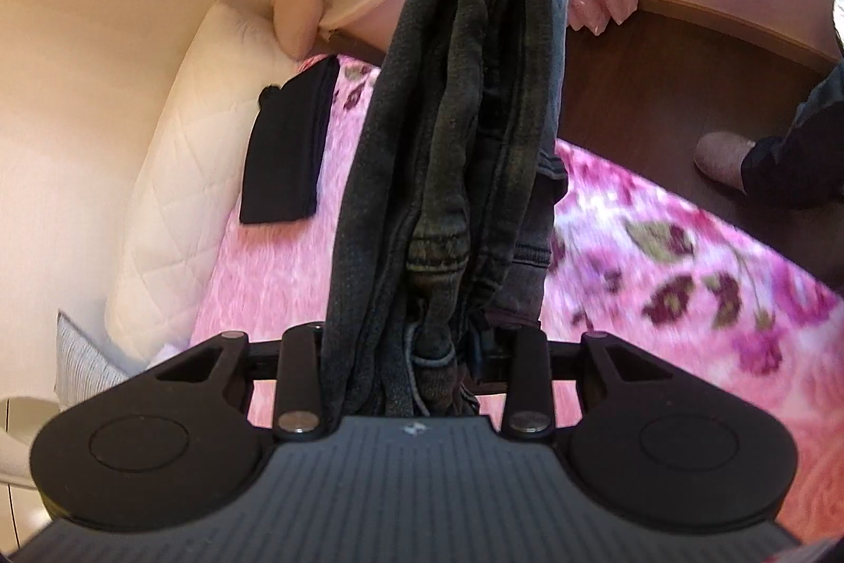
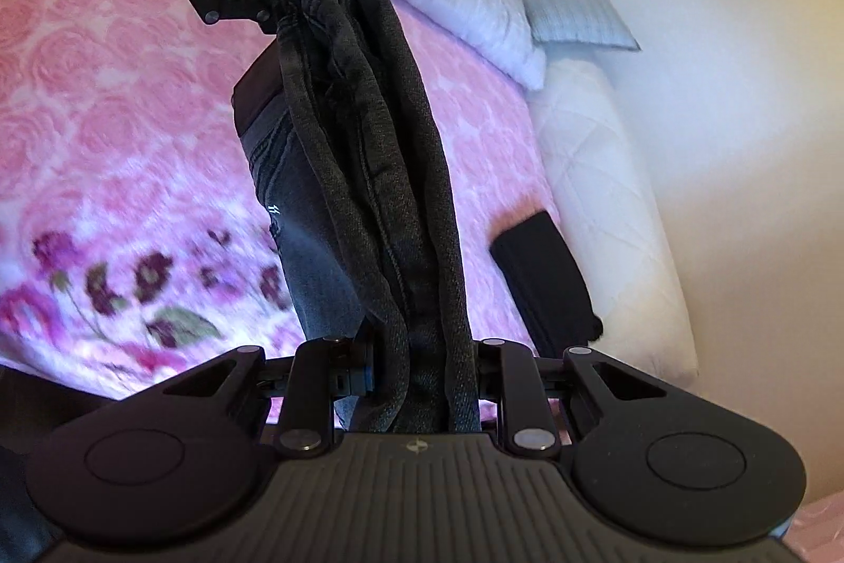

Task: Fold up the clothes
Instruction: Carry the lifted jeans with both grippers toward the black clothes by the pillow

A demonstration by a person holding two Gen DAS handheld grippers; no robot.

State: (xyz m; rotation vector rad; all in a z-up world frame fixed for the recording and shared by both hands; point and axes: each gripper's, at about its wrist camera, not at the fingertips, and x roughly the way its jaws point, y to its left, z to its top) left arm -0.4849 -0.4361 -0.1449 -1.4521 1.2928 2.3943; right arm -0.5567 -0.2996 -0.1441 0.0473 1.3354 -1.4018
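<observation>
Stretching dark jeans [image 1: 464, 130] between left tongs [image 1: 416, 352] and right tongs [image 2: 416, 373], both clamped.

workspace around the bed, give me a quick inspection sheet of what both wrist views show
surface: pink floral blanket covering the bed, blurred in places.
job's things: dark jeans bunched into a rope and stretched in the air between the two claws; a folded black garment lies flat on the blanket near the white quilted bolster.
clutter: white pillow and a striped grey cushion at the bed's end.
grippers: left claw shut on one end of the jeans; right claw shut on the other end.
cables: nothing seen.
surroundings: cream wall, dark wood floor, a slippered foot beside the bed.
</observation>
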